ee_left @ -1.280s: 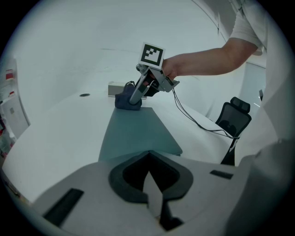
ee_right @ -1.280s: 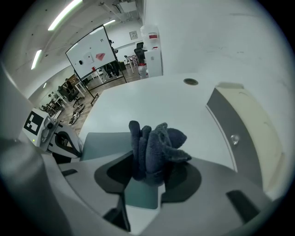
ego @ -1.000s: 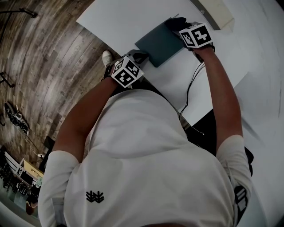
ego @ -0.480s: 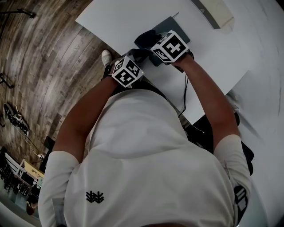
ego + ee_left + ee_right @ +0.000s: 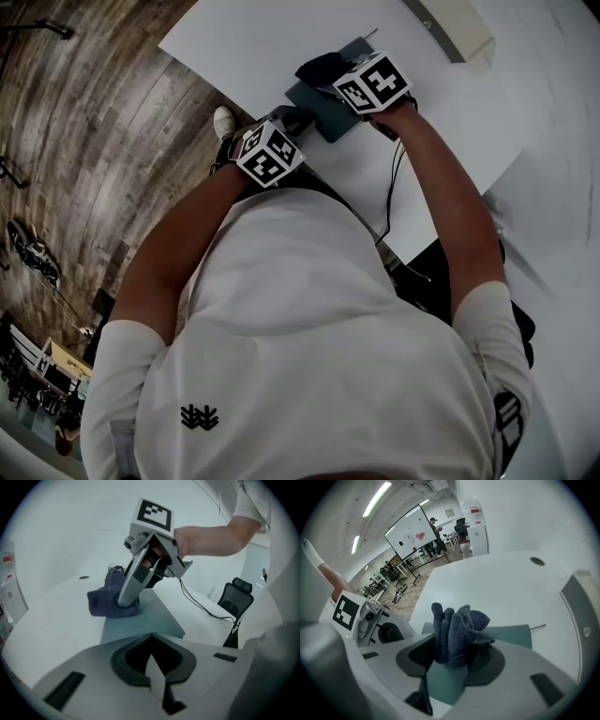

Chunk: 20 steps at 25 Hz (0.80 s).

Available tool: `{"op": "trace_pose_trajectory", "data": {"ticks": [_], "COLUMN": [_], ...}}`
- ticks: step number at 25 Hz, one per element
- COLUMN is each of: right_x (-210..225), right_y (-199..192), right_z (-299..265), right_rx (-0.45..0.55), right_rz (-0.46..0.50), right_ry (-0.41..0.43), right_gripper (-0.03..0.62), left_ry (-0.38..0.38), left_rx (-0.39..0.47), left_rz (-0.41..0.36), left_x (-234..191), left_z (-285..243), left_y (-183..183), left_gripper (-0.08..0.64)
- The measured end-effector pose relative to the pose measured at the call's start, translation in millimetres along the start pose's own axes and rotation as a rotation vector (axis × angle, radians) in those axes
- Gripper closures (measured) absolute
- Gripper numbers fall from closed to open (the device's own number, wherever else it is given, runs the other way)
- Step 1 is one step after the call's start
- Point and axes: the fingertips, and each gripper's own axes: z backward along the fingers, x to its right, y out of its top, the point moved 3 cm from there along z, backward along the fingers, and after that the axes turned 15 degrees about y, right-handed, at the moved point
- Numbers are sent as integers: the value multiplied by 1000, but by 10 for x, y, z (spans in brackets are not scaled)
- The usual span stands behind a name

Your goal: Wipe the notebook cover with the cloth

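Observation:
A teal notebook (image 5: 330,105) lies flat on the white table (image 5: 244,37). On its cover sits a bunched dark blue cloth (image 5: 317,67), and my right gripper (image 5: 328,77) is shut on it. From the left gripper view the right gripper (image 5: 127,601) presses the cloth (image 5: 107,605) onto the far left part of the notebook (image 5: 145,620). The right gripper view shows the cloth (image 5: 457,630) bulging out of the jaws over the notebook (image 5: 513,634). My left gripper (image 5: 152,660) is shut on the notebook's near edge, which it holds at the table's front.
A black cable (image 5: 394,197) runs from the right gripper across the table and off its near edge. An office chair (image 5: 238,599) stands beyond that edge. A round hole (image 5: 537,561) is in the tabletop farther out. Wooden floor (image 5: 94,141) lies to the left.
My right gripper carried the cloth from the notebook's far right end leftward across the cover, then a little back to the right. The left gripper has stayed put.

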Motion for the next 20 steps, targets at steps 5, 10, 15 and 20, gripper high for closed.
{"op": "trace_pose_trajectory", "data": {"ticks": [5, 10, 15, 20], "right_x": [343, 638, 860, 1093], "right_y": [39, 55, 91, 69], "right_z": [226, 435, 594, 773], "right_rx": [25, 28, 36, 60], "right_rz": [-32, -46, -42, -52], "right_ry": [-48, -98, -165, -250], "right_gripper": [426, 425, 425, 425], "left_ry": [-2, -7, -12, -15], "left_rx": [-2, -4, -8, -10], "left_rz": [0, 4, 7, 8], "left_x": [-4, -5, -25, -24], "left_z": [4, 5, 25, 8], "left_y": [-1, 9, -14, -7], "left_gripper": [554, 554, 554, 554]}}
